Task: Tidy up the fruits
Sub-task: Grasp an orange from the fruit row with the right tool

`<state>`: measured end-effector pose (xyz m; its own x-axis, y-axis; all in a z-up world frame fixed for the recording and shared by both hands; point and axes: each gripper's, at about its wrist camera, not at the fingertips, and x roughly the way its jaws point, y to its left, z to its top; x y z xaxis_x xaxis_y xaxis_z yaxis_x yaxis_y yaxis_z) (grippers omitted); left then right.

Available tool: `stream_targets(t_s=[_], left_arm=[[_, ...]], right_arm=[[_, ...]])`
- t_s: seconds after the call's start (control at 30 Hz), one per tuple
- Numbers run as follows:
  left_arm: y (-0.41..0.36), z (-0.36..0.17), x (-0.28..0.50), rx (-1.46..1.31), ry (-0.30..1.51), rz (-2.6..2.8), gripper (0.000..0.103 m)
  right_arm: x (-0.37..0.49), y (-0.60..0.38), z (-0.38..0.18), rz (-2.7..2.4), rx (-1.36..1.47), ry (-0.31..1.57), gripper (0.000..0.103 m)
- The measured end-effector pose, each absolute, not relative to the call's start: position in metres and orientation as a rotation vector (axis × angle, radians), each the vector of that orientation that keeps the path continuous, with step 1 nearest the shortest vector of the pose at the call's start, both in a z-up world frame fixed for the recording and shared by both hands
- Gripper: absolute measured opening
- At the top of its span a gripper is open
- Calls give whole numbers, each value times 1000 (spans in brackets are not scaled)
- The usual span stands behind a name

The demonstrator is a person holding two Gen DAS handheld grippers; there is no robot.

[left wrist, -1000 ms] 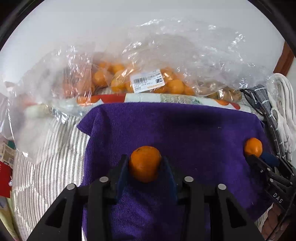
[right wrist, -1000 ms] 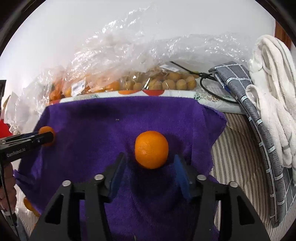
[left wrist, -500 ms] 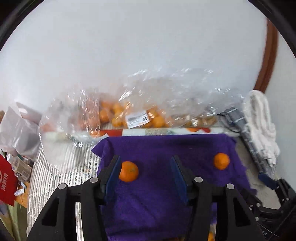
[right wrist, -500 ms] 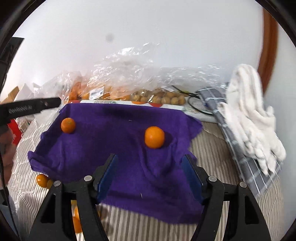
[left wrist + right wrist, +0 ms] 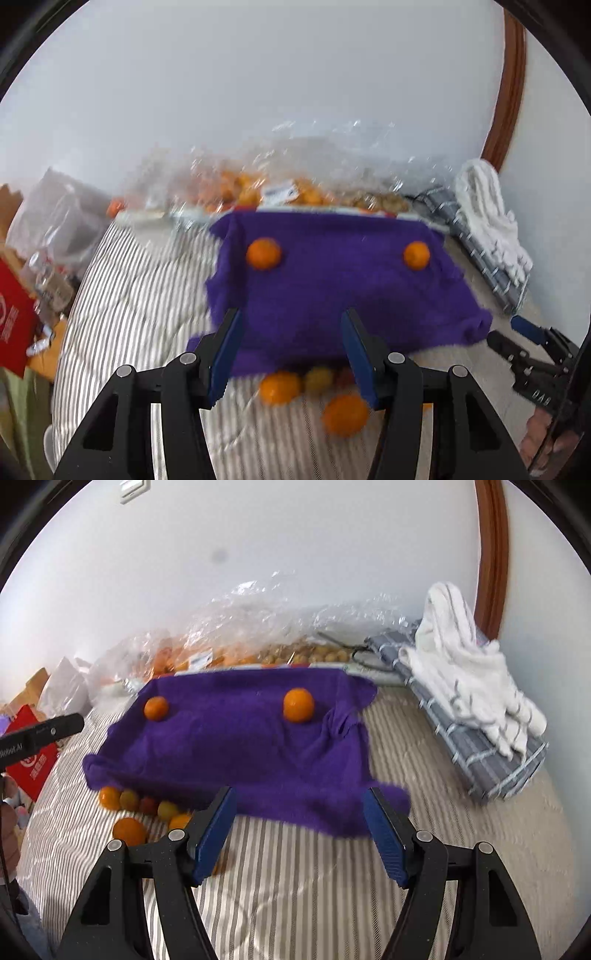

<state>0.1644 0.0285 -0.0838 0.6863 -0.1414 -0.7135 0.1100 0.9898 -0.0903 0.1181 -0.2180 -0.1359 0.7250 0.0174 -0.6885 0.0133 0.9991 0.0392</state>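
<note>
1. Blue-padded, my left gripper [image 5: 291,354] has its fingers spread wide with nothing between them; my right gripper [image 5: 299,834] likewise gapes, holding nothing.
2. Just past both pairs of fingers lies the purple towel [image 5: 240,746] on the striped bed [image 5: 295,886].
3. Two oranges sit apart at the towel's far end: left orange [image 5: 263,253], right orange [image 5: 416,255].
4. Loose fruits [image 5: 127,812] cluster by the towel's near left edge, beside my right gripper's left finger.
5. Bagged fruit [image 5: 207,653] lies beyond the towel.

Both wrist views look forward and down from above the near edge, sharing the purple towel [image 5: 332,288].
</note>
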Motion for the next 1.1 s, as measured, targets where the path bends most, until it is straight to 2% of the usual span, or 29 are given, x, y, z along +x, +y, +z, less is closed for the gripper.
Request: stream_targets(t_s=[0.1, 0.3, 0.53, 0.67, 0.87, 0.97, 1.1], left_arm=[[40, -102, 152, -55, 846, -113, 53], [59, -131, 127, -49, 864, -73, 53], [74, -150, 111, -96, 877, -45, 53], [79, -158, 107, -120, 891, -35, 53], [81, -161, 108, -168, 900, -61, 53], [78, -160, 109, -190, 904, -81, 52], [69, -157, 109, -150, 894, -86, 52]], right_arm=[[114, -213, -149, 28, 48, 779, 62], [107, -194, -169, 118, 83, 800, 54], [106, -168, -176, 219, 68, 816, 53], [111, -164, -188, 231, 72, 861, 41], [112, -162, -195, 273, 103, 876, 41], [114, -165, -197, 299, 138, 893, 37], [108, -172, -192, 237, 80, 856, 36]])
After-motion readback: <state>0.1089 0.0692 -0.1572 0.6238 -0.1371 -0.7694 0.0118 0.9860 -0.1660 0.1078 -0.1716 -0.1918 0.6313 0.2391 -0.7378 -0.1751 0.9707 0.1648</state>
